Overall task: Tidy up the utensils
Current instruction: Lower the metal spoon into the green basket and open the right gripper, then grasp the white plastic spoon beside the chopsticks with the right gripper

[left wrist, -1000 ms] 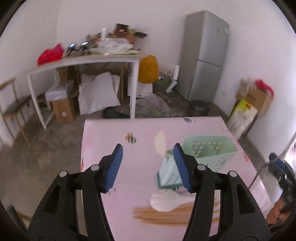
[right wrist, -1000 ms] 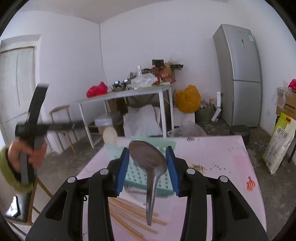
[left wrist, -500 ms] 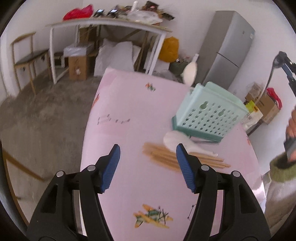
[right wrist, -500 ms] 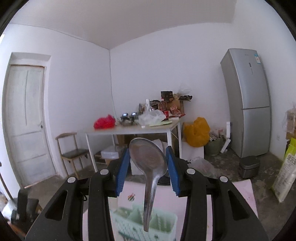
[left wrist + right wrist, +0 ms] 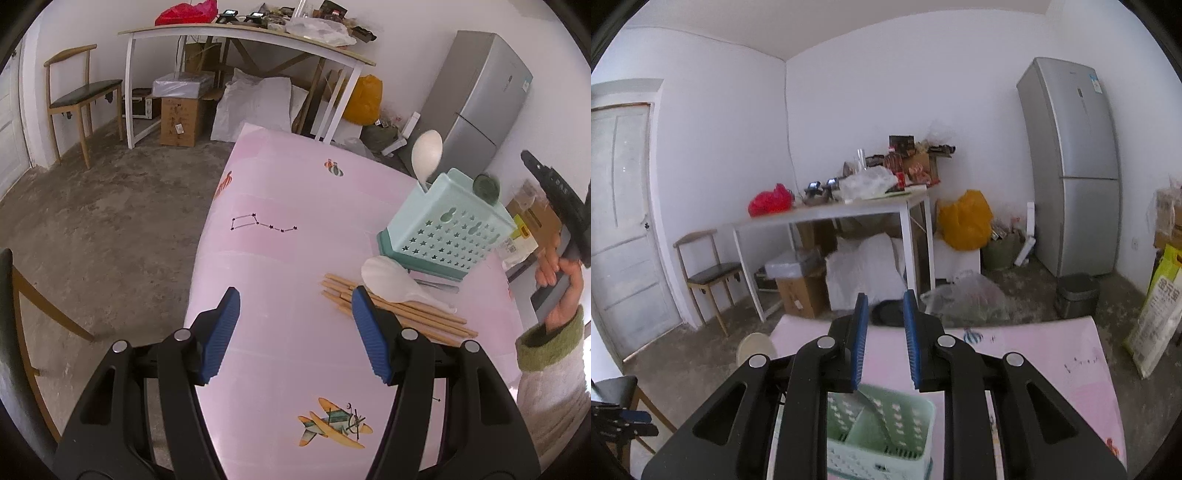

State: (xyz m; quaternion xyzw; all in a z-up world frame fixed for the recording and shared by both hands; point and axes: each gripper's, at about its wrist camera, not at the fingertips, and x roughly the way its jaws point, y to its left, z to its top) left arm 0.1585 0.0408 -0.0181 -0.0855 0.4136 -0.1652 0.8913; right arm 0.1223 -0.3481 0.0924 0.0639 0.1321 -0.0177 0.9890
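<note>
While the left tongs [image 5: 293, 314] hang wide open and empty above the pink table [image 5: 280, 258], the work left for them lies just ahead and to their right: a white rice paddle [image 5: 391, 280] resting across a bundle of wooden chopsticks [image 5: 402, 314], both lying flat with their long axes running away rightward, toward the foot of the mint utensil basket [image 5: 447, 229]. These tongs look the nearer pair for that pickup. The right tongs [image 5: 885, 343] hover over the basket, jaws parted a little and holding nothing. A white spoon [image 5: 426, 155] already stands in the basket, and a dark rounded head [image 5: 487, 186] pokes from its far corner, too blurred to name. The right jaw of the left tongs covers the chopsticks' near ends, and the basket's inside is hard to read
</note>
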